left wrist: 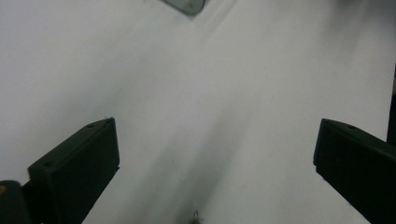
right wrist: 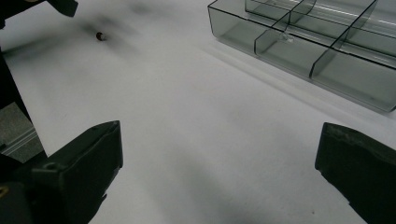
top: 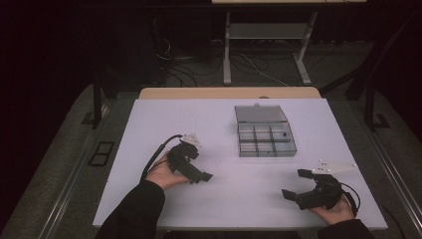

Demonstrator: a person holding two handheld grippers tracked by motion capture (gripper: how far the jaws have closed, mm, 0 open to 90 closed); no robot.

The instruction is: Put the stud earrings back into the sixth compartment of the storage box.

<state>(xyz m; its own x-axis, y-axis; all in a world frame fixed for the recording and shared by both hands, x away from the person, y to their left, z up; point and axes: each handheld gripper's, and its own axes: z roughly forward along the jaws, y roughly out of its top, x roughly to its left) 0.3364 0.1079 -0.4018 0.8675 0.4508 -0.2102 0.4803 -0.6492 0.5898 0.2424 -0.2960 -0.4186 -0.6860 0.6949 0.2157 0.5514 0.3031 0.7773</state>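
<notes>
Dim room, bright table, soft blurred close-ups.

A smooth, matt white surface (top: pixel 164 124) carries a glossy box (top: pixel 265 137) of clear grey plastic with thin dividers. Both grippers' fingers (right wrist: pixel 84 163) look like matt black plastic; a wood edge (top: pixel 229 92) shows behind.

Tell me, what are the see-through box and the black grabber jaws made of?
The box looks like smoky clear plastic: you see the table through its glossy walls and dividers. The right gripper has jaws of what looks like matte black plastic, dull with moulded edges; rubber padding can't be ruled out.
</notes>
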